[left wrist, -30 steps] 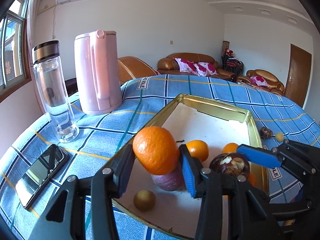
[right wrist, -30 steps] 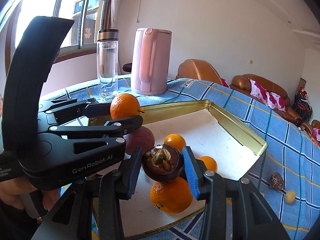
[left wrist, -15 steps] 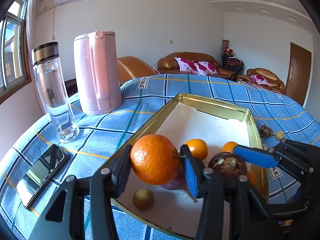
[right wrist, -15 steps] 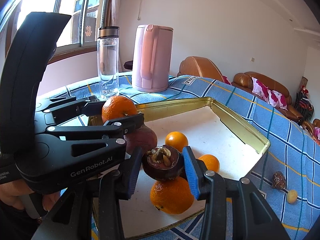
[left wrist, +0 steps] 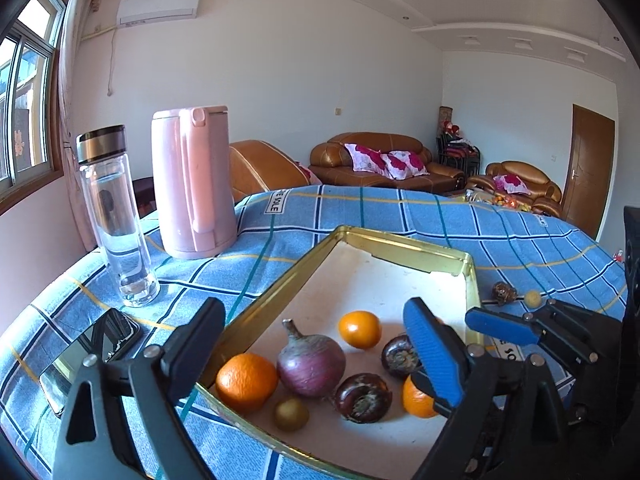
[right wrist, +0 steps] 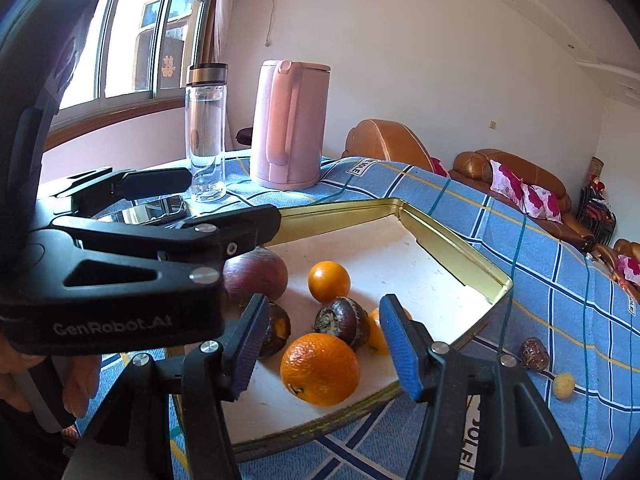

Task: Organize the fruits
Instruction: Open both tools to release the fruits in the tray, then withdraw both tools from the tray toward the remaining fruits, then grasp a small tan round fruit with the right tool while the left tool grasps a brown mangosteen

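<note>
A: Two black grippers with blue pads hang over the gold-rimmed rectangular metal tray [left wrist: 304,264]. How wide is the left gripper [left wrist: 316,344]?

B: Wide apart and opening further, with nothing pressed between its pads. The large round orange [left wrist: 247,382] lies on the tray floor below it, at about seven o'clock from the purple-red onion-shaped bulb [left wrist: 311,364] and just beside it.

A: And the right gripper [right wrist: 324,348]?

B: Its jaws are opening too, and they grip nothing. The dark brown mangosteen [right wrist: 340,321] sits on the tray floor between the pads without touching them, with a second big orange [right wrist: 319,369] at its six o'clock.

A: Anything else in the tray?

B: Another dark mangosteen [left wrist: 363,397], a small brownish-green round fruit [left wrist: 291,413], and a small orange [left wrist: 359,329] at one o'clock from the bulb.

A: Outside it?

B: On the blue checked tablecloth [left wrist: 400,216], at three o'clock of the tray, lie a brown shrivelled fruit [right wrist: 534,354] and a tiny yellow one [right wrist: 564,386].
</note>
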The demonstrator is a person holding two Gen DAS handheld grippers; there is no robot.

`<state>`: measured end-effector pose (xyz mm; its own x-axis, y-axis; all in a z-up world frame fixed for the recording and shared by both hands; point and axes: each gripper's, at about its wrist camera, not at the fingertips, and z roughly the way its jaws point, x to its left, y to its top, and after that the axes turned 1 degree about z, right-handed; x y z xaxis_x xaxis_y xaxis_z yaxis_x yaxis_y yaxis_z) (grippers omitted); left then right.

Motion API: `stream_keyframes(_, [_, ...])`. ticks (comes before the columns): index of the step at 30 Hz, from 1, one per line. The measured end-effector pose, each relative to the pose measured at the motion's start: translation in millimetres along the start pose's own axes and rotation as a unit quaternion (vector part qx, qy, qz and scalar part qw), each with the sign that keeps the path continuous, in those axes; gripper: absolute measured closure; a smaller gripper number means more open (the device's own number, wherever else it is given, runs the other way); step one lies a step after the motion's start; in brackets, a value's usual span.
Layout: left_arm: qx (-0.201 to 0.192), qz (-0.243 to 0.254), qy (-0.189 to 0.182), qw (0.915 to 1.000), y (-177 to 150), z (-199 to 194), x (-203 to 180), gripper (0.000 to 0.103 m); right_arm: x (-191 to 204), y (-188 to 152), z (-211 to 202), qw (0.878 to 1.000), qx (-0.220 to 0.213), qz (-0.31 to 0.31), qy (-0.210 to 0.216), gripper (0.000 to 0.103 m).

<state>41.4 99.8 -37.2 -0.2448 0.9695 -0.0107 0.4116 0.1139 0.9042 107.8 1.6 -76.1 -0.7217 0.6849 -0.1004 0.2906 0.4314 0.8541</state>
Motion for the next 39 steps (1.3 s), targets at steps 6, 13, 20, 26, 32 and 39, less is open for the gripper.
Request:
stream_keyframes(6, [-0.017, 0.024, -0.031, 0.9991, 11, -10, -37, 0.01, -48, -8, -26, 0.999, 0.003, 0.022, -0.049, 0.044])
stream_keyframes(13, [-0.009, 0.074, -0.082, 0.9938, 25, -4, -106, 0.005, -140, -21, -48, 0.983, 0.028, 0.09, -0.156, 0.044])
stream_keyframes(20, [0.024, 0.107, -0.088, 0.99, 29, 33, -164, 0.005, -206, -42, -30, 0.969, 0.07, 0.173, -0.164, 0.044])
stream_keyframes(26, [0.063, 0.104, -0.085, 0.9889, 34, 63, -179, 0.005, -217, -50, -3, 0.965, 0.106, 0.194, -0.141, 0.058])
stream_keyframes(32, [0.063, 0.103, -0.08, 0.9894, 40, 71, -185, 0.006, -224, -59, 12, 0.961, 0.134, 0.21, -0.121, 0.068])
stream_keyframes(39, [0.1, 0.109, -0.097, 0.9843, 30, 93, -202, 0.02, -227, -61, 12, 0.962, 0.137, 0.212, -0.101, 0.076])
